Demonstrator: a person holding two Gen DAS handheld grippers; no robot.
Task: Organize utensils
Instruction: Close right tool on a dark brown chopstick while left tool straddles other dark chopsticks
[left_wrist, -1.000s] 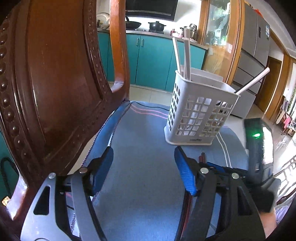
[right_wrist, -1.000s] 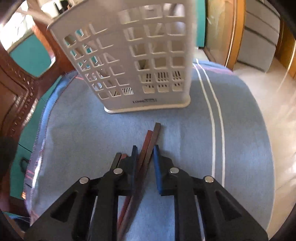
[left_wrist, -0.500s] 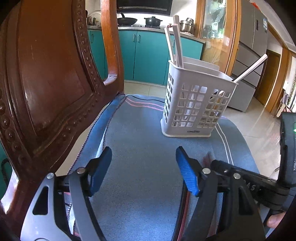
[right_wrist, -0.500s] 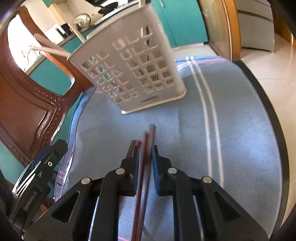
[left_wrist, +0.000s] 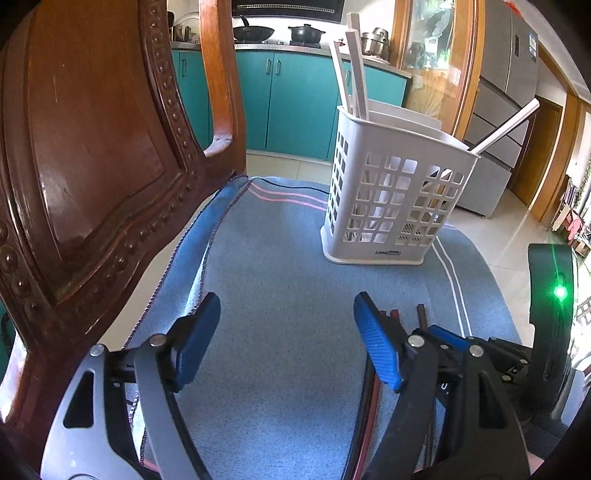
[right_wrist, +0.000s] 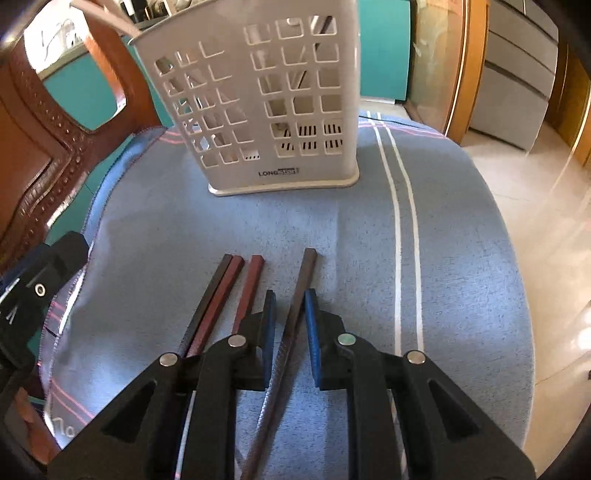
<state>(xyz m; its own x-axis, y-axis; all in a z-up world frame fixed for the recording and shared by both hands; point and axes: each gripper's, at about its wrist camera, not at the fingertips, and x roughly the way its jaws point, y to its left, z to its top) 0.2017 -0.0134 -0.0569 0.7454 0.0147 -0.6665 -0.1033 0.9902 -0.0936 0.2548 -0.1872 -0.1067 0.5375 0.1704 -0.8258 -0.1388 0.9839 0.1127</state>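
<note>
Looking down my right gripper (right_wrist: 290, 325) in the lower centre of the right wrist view, I see its blue pads (right_wrist: 314, 332) a narrow gap apart with one dark brown chopstick (right_wrist: 301, 291) running between them; the right pad seems to touch the stick while the left one stands just off it, so I judge the jaws are closing but do not yet have it clamped. The stick lies flat on the blue cloth (right_wrist: 369, 258), its square top end pointing toward the upper middle of the frame. Just left of it lie three more dark chopsticks (right_wrist: 231, 280), two touching side by side and one beside them.

I expect these to be light, stiff and thin, with smooth lacquered flats near the square end and a ribbed stretch lower down. Such a slim rod may roll or pivot between pads, so I would pinch across two flat sides above the ribbed part, close enough to the middle that it does not swing.

Further up stands the white slotted utensil holder (right_wrist: 273, 110), upright on the cloth, with pale sticks (left_wrist: 354, 70) already leaning out of it.

My left gripper (left_wrist: 284, 336) hangs wide open and empty at the bottom of the left wrist view, beside the wooden chair back (left_wrist: 92, 147)
</note>
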